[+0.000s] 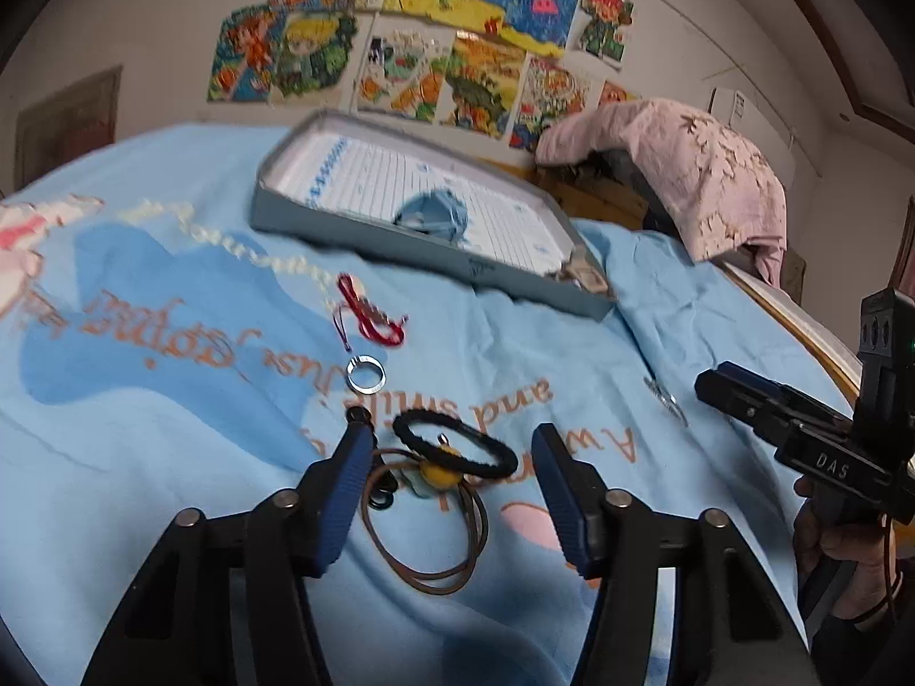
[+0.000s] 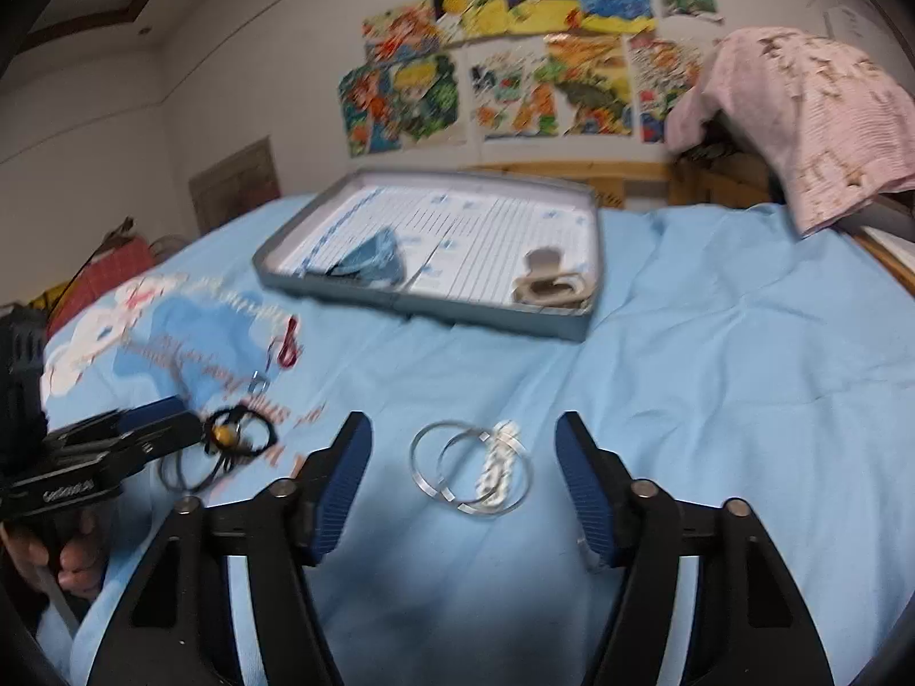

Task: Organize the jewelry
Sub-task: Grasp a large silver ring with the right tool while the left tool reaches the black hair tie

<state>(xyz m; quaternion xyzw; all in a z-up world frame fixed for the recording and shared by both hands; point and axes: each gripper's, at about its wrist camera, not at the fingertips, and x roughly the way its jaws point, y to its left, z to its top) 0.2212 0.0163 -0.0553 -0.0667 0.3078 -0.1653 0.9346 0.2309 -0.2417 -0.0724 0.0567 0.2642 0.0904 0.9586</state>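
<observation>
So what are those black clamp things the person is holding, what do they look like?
Each gripper, left and right, is black, with two angular fingers faced with ribbed blue pads and silver pivot bolts. The right one bears white "DAS" lettering above a pistol-style handle.

Bare sheet (image 2: 715,400) right of bangles (image 2: 469,469) = free lane; tray (image 2: 434,308) blocks beyond

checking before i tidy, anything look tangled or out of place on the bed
Yes. The black hair tie lies piled on the brown cord necklace, overlapping. The silver bangles overlap a white beaded piece. All sit loose on the blue sheet, outside the grey tray.
</observation>
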